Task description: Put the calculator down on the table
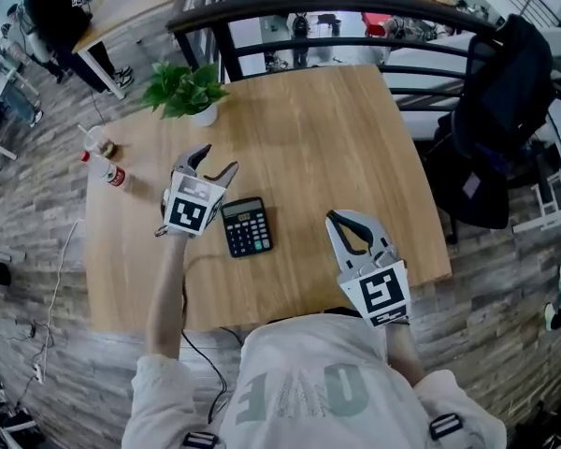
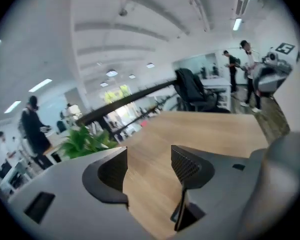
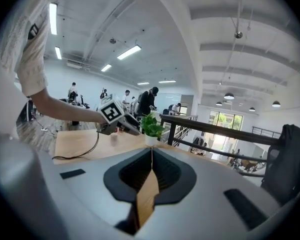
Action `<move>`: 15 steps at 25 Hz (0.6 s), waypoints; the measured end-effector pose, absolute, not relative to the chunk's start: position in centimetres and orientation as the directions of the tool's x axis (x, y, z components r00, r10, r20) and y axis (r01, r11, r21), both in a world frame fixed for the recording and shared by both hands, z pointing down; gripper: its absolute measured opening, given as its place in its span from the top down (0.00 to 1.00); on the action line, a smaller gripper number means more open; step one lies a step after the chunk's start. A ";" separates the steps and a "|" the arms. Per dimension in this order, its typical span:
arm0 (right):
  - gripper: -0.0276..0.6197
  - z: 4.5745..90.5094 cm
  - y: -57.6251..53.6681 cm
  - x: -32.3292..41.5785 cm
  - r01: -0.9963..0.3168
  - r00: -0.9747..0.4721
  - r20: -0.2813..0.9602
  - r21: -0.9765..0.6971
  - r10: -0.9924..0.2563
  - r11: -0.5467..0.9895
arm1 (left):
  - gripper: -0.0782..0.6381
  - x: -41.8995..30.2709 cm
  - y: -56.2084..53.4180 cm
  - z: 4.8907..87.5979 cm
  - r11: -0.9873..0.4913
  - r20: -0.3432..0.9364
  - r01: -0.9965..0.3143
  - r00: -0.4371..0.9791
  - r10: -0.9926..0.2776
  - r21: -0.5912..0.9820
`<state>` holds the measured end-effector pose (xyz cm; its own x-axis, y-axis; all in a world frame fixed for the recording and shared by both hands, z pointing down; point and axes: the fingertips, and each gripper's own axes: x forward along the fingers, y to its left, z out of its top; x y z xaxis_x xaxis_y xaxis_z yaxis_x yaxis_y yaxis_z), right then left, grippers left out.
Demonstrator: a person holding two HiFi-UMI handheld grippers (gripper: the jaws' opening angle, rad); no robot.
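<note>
1. Task's thing: the calculator point(image 1: 247, 227) lies flat and keys-up on the counter point(image 1: 337, 129), in its near-left part. It is just right of the left gripper point(image 1: 215, 162) and is touched by neither gripper.
2. Step in hand: the setting-down is judged complete. What remains is judged to be only the clearing of the left gripper away from the calculator.
3. Left jaws: they are held wide apart. In the left gripper view only bare counter wood is seen between them, so nothing is gripped.
4. Right jaws: on the right gripper point(image 1: 335, 218) they are pressed together tip to tip. In the right gripper view nothing is caught between them.
5. Next move, as judged: little is called for. The left gripper is best kept off the calculator so that it is not nudged, and both grippers may be brought to rest.
6. Left hand pose: the forearm is stretched out from the near edge of the counter. The gripper is pointed toward the far side and tilted somewhat downward, with its marker cube turned upward.
7. Right hand pose: the gripper is held over the near-right part of the counter, well apart from the calculator, and is pointed toward the far side at a shallow angle.
8. Other items: a potted plant point(image 1: 189, 92) is noted at the far-left and a small bottle point(image 1: 106, 169) at the left edge. Both are apart from the calculator.
</note>
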<state>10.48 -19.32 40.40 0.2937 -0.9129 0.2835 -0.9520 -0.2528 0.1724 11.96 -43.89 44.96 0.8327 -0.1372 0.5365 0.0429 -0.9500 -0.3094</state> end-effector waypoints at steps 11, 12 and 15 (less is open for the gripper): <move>0.93 33.5 -21.8 11.2 -0.931 0.338 0.049 0.163 -0.940 -0.326 | 0.52 0.9 -38.3 26.2 -0.760 -0.257 -0.584 0.811 -0.526 -0.286; 0.93 32.7 -22.0 11.0 -0.930 0.339 0.017 0.158 -0.941 -0.332 | 0.52 -0.1 -37.4 25.4 -0.755 -0.294 -0.607 0.790 -0.539 -0.249; 0.93 30.4 -22.3 10.6 -0.930 0.330 -0.080 0.144 -0.941 -0.338 | 0.81 -3.0 -35.1 24.2 -0.739 -0.368 -0.667 0.714 -0.595 -0.099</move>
